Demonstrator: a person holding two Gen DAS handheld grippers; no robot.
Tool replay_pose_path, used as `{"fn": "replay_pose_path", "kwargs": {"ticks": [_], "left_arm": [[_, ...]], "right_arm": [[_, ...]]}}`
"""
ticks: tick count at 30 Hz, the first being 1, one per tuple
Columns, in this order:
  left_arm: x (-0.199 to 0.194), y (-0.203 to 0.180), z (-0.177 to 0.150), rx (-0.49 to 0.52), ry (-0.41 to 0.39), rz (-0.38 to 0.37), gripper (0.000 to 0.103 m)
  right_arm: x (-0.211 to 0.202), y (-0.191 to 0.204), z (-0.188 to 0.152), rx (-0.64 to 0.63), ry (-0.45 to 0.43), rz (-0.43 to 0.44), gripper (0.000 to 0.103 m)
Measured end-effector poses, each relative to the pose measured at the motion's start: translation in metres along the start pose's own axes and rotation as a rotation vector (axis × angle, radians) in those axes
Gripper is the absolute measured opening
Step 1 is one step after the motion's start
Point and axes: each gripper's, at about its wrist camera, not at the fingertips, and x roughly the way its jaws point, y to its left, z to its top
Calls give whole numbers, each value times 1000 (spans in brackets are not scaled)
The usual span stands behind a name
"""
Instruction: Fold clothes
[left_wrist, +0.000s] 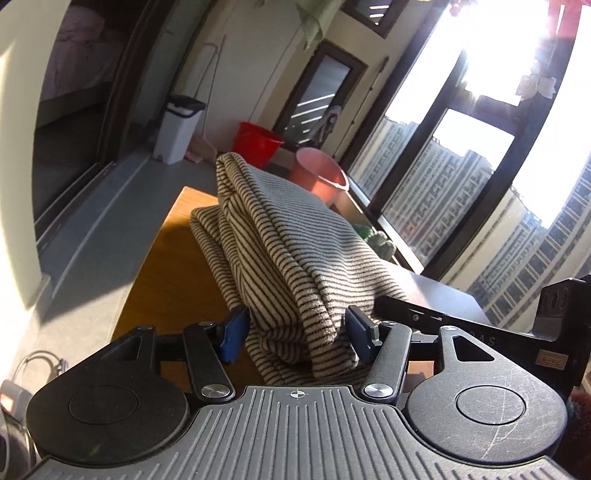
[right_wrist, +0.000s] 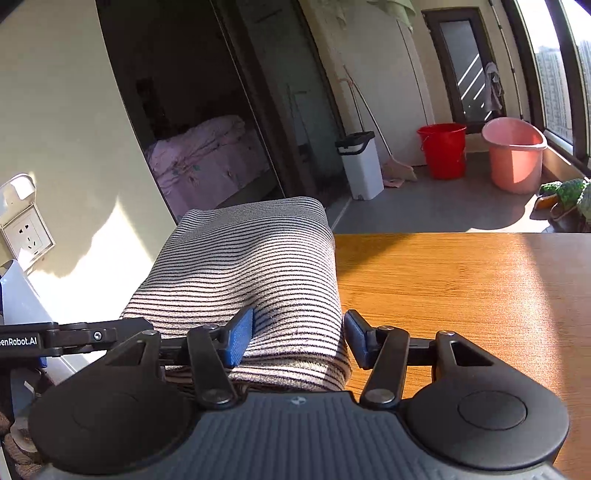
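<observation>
Striped garment (left_wrist: 295, 258), folded, sits on the wooden table (right_wrist: 461, 288), bunched between both grippers' spread jaws (left gripper (left_wrist: 295, 332), right gripper (right_wrist: 297, 338)). Red bucket (right_wrist: 442, 149) and pink tub (right_wrist: 513, 155) far ahead, contents hidden.

Left gripper (right_wrist: 55, 338) arm, seen from the right wrist: we read white lettering "enRobot.AI", its start cut off by the frame edge.
Right gripper (left_wrist: 461, 325) arm, seen from the left wrist: we make out faint letters, perhaps "DAS", too dim to confirm.
</observation>
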Motion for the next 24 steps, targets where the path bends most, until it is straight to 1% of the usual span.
{"fn": "replay_pose_path", "kwargs": {"ticks": [2,7,9,10,11,12,13,14,15,16,17,18,19,20,21,23,24], "left_arm": [[-11,-8,4,12,-42,-18,69],[14,-19,-3,31,4,-22,70],[24,-23,-6,38,24,-23,68],[24,-23,-7,41,20,-4,67],[22,-22,-7,43,13,20,65],[20,-21,-8,46,7,43,66],[15,-21,-10,25,3,64,66],[9,-20,-15,-3,-3,90,68],[2,-20,-20,-33,-9,118,75],[-5,-20,-26,-63,-15,145,79],[-11,-22,-34,-82,-11,175,87],[-18,-24,-43,-100,-7,205,90],[-23,-28,-52,-107,8,238,94],[-30,-34,-60,-91,12,269,96],[-37,-41,-67,-70,14,300,100],[-45,-56,-77,-41,38,332,103],[-49,-65,-84,-21,54,348,103]], "right_arm": [[1,2,1,-10,-1,-10,57],[1,-1,3,11,1,-24,65],[-2,-2,1,23,-2,-38,73],[-5,-3,0,27,-6,-39,76],[-9,-3,-2,31,-13,-38,78],[-14,-4,-5,31,-19,-38,79],[-21,-4,-8,29,-24,-38,82],[-27,-5,-12,27,-25,-38,84],[-34,-4,-16,26,-23,-38,88],[-41,-4,-20,25,-20,-36,90],[-48,-3,-25,24,-18,-39,96],[-56,-2,-29,23,-16,-46,103],[-64,0,-34,19,-11,-57,103],[-70,1,-38,15,-1,-70,103],[-76,2,-43,12,21,-87,103],[-84,5,-52,8,75,-118,103],[-87,6,-55,5,101,-133,103]]}}
